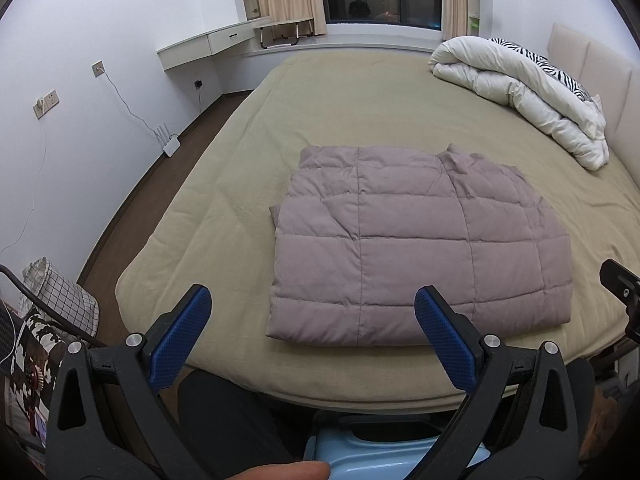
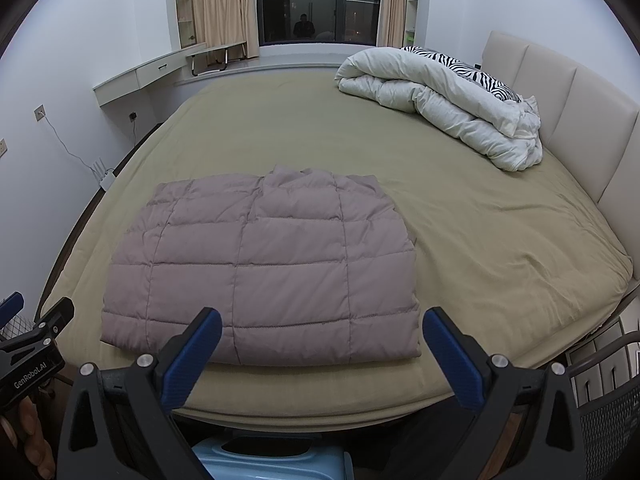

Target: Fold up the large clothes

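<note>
A mauve quilted down garment (image 1: 412, 248) lies folded into a flat rectangle on the olive bed sheet (image 1: 240, 184), close to the near edge. It also shows in the right wrist view (image 2: 272, 268). My left gripper (image 1: 312, 300) is open and empty, held back over the bed's near edge, just short of the garment's front fold. My right gripper (image 2: 322, 320) is open and empty, its blue fingertips level with the garment's front edge. The left gripper's body shows at the left border of the right wrist view (image 2: 36, 344).
A rolled white duvet (image 2: 444, 104) with a zebra-print pillow (image 2: 468, 70) lies at the far right by the beige headboard (image 2: 560, 92). A light blue object (image 1: 380, 456) sits below the grippers. A checked bag (image 1: 64, 300) stands at the left. A router (image 1: 170, 144) sits on the floor by the wall.
</note>
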`<state>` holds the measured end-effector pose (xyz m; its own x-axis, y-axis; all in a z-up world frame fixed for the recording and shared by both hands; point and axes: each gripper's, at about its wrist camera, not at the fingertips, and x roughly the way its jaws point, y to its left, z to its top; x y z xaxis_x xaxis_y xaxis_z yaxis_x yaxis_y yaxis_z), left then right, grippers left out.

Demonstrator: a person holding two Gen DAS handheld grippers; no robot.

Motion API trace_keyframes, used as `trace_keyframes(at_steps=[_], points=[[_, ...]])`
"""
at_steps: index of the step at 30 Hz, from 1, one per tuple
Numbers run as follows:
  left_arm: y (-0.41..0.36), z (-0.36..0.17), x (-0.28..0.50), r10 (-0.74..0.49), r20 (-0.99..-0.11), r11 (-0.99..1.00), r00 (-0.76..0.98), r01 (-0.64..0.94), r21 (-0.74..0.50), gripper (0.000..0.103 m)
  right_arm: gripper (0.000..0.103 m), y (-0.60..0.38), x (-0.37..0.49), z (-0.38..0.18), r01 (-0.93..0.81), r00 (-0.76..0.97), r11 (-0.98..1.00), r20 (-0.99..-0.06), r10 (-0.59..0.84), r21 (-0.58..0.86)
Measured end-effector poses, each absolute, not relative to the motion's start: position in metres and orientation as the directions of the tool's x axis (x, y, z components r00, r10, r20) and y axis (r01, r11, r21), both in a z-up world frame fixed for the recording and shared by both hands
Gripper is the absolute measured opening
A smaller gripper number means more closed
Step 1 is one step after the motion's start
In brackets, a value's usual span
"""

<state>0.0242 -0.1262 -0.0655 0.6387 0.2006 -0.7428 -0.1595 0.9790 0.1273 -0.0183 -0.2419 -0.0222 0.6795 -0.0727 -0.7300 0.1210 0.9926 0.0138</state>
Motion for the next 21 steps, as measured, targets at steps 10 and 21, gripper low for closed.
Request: trace_keyframes(at_steps=[10, 21], points=[[-0.1264, -0.0667, 0.0240, 0.200, -0.744, 0.979, 0.638, -0.158, 0.128, 0.103, 0.103, -0.2423, -0.0209, -0.0268, 0.117, 0.678, 0.993, -0.732, -0.070, 0.014], [-0.1271, -0.0675, 0.0234, 0.200, -0.745, 0.979, 0.636, -0.158, 0.128, 0.103, 0.103, -0.2425, -0.0211, -0.0273, 0.115, 0.677, 0.993, -0.733, -0.068, 0.014]])
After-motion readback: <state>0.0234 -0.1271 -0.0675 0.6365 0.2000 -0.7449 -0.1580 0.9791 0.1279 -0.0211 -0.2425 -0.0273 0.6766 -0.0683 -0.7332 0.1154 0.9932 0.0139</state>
